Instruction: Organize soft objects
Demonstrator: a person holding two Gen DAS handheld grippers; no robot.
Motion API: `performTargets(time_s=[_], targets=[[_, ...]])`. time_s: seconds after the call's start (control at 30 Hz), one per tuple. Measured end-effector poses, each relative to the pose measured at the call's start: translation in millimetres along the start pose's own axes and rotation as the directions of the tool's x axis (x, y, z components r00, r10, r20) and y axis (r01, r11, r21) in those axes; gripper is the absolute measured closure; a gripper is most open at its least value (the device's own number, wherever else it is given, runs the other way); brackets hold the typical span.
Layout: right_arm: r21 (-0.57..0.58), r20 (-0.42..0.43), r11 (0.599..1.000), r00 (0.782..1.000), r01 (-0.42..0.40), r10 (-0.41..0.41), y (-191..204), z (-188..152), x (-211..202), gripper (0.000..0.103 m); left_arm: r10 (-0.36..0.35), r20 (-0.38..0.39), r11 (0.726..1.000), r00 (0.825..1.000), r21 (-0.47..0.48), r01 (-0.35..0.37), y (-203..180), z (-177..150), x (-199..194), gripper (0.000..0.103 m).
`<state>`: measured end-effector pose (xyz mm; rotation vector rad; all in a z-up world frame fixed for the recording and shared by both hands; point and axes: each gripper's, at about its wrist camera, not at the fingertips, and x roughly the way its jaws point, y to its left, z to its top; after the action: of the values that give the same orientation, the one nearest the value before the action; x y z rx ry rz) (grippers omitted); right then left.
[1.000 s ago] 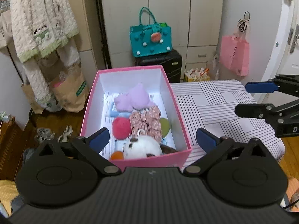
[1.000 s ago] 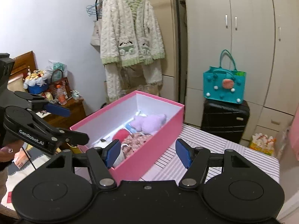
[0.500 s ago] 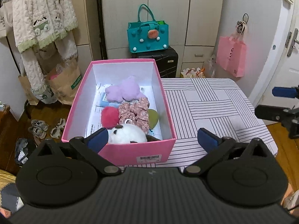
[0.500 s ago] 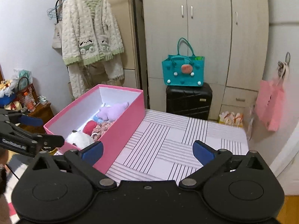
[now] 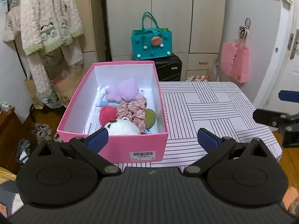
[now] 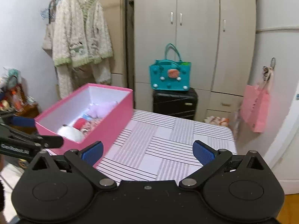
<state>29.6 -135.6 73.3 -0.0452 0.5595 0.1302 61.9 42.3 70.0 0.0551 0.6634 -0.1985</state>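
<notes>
A pink box [image 5: 119, 145] stands on the left part of a striped table [image 5: 214, 108]. In it lie a lilac plush [image 5: 123, 93], a red pompom [image 5: 107, 113], a floral scrunchie [image 5: 133, 110], a green round piece [image 5: 150, 116] and a white plush [image 5: 121, 127]. My left gripper [image 5: 152, 140] is open and empty, in front of the box's near wall. My right gripper [image 6: 147, 152] is open and empty above the table, right of the box [image 6: 112, 119]. The soft things also show in the right wrist view [image 6: 89, 119].
A teal bag [image 5: 151, 44] sits on a black suitcase [image 5: 168, 69] behind the table. A pink bag [image 5: 234, 65] hangs at the right, a fluffy cardigan [image 5: 50, 22] at the left. Wardrobe doors stand behind. Shoes [image 5: 42, 128] lie on the floor left.
Both grippers have pulled back and turned right, away from the box. The right gripper now faces the striped table. Both stay open and empty.
</notes>
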Motion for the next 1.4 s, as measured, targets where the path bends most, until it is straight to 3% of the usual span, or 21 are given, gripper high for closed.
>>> performTargets(time_s=[0.3,0.47,0.67,0.83,1.13,1.4], targets=[[0.090,-0.028,0.994,0.998,0.055,-0.052,-7,-10,11,0.000,0.029,0.023,0.999,0.999,-0.025,-0.029,-8,-8,-4,0.000],[0.055,-0.064,0.992,0.991,0.117,-0.114,-4,-16,9,0.000,0.065,0.034,0.998,0.997,-0.030,-0.064,-9,-12,-1,0.000],[0.083,-0.098,0.994,0.994,0.066,-0.057,1,-33,6,0.000,0.073,0.018,0.996,0.997,-0.043,-0.072,-10,-17,8,0.000],[0.015,-0.082,0.991,0.988,0.136,-0.134,13,-39,-1,0.000,0.083,0.007,0.996,0.997,-0.021,-0.083,-13,-21,13,0.000],[0.062,-0.055,0.970,0.971,0.236,-0.232,-2,-34,-9,0.000,0.088,0.005,0.996,0.996,-0.020,-0.088,-19,-24,12,0.000],[0.071,-0.023,0.970,0.973,0.232,-0.231,-8,-41,-7,0.000,0.093,0.041,0.995,0.995,-0.052,-0.091,-17,-31,19,0.000]])
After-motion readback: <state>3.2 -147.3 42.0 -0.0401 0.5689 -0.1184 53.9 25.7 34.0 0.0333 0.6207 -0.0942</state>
